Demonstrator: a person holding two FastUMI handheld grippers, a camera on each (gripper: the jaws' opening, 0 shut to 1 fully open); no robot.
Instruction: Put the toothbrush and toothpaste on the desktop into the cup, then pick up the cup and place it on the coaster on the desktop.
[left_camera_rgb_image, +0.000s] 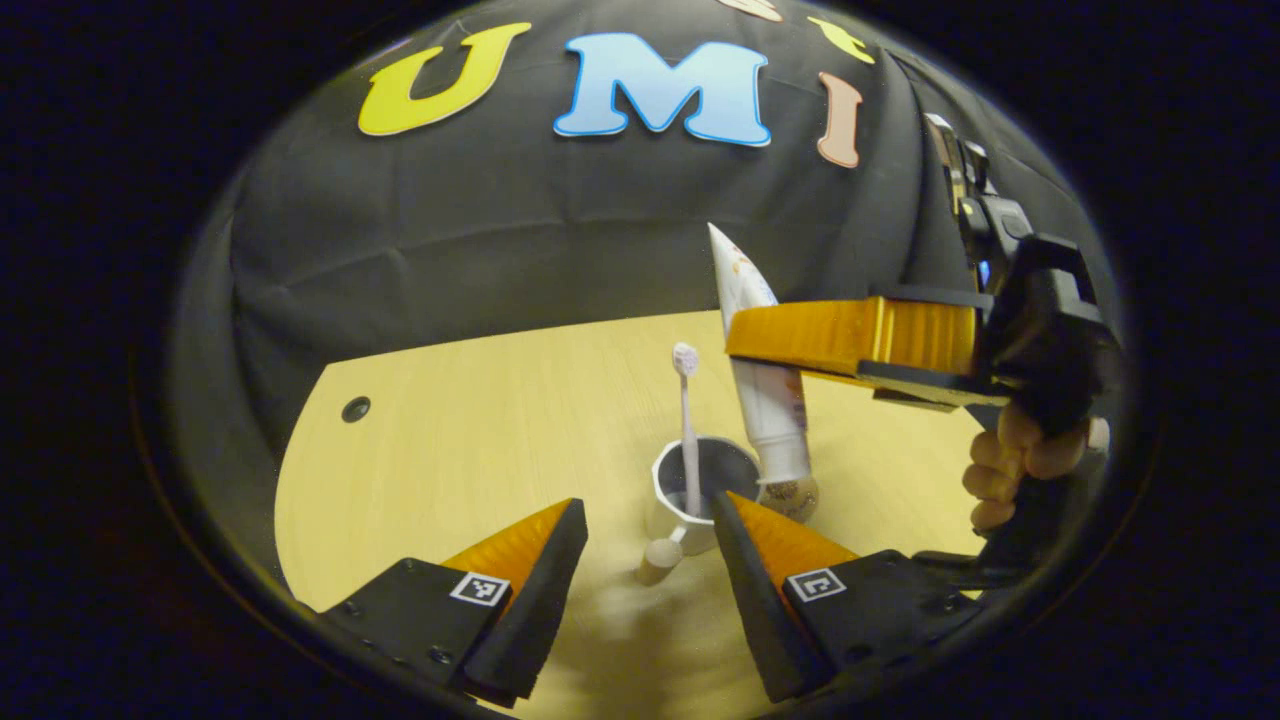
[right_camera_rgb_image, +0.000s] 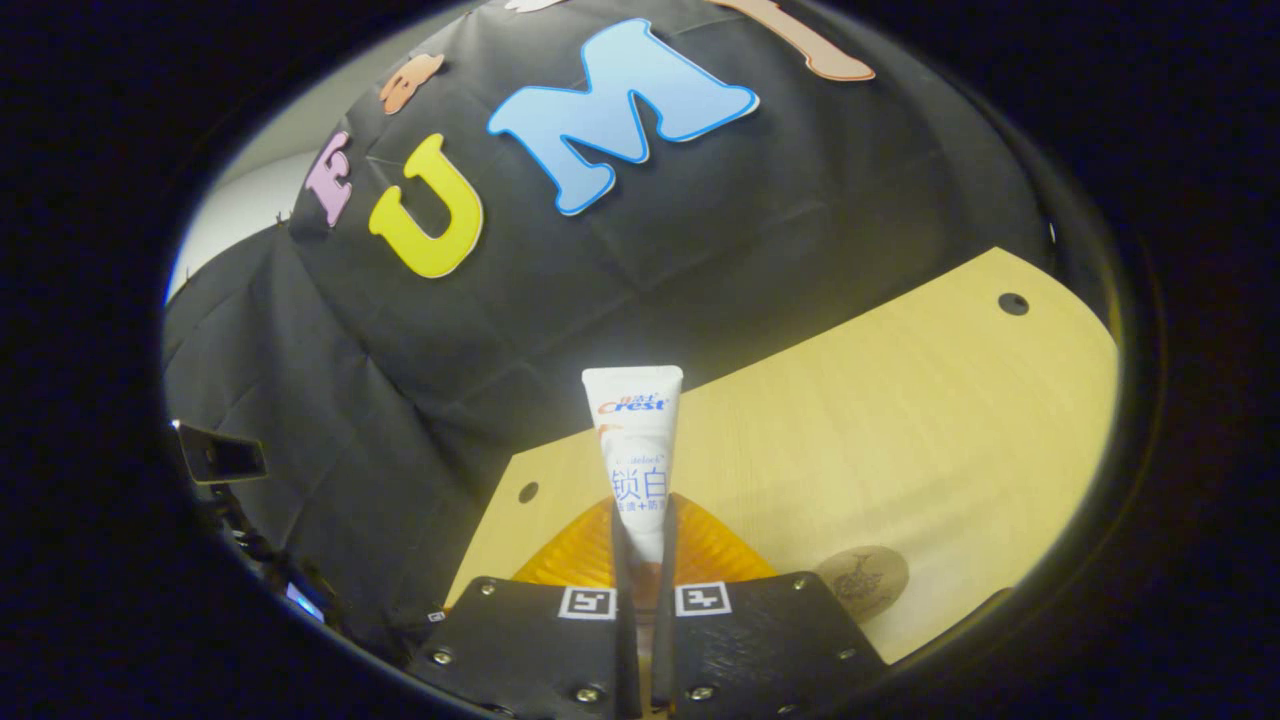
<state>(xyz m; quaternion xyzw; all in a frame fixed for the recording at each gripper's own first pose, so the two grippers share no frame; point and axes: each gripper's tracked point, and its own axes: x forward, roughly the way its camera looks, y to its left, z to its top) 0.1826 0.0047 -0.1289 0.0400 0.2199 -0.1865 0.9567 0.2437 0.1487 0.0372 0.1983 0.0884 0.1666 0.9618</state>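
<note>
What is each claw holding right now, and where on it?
The right claw is shut on the toothpaste tube, gripping its middle, cap end down beside the cup. The left claw is open and holds nothing.

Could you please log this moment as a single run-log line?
toothbrush: in cup | right claw: shut on toothpaste, upright over cup | left claw: open | coaster: bare

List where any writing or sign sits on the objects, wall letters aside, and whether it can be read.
toothpaste tube: printed label, sharp in the right gripper view; not copied here.
right tongs: two square coded markers, no words.
left tongs: two square coded markers, no words.
coaster: a dark mark, too blurred to read.
</note>
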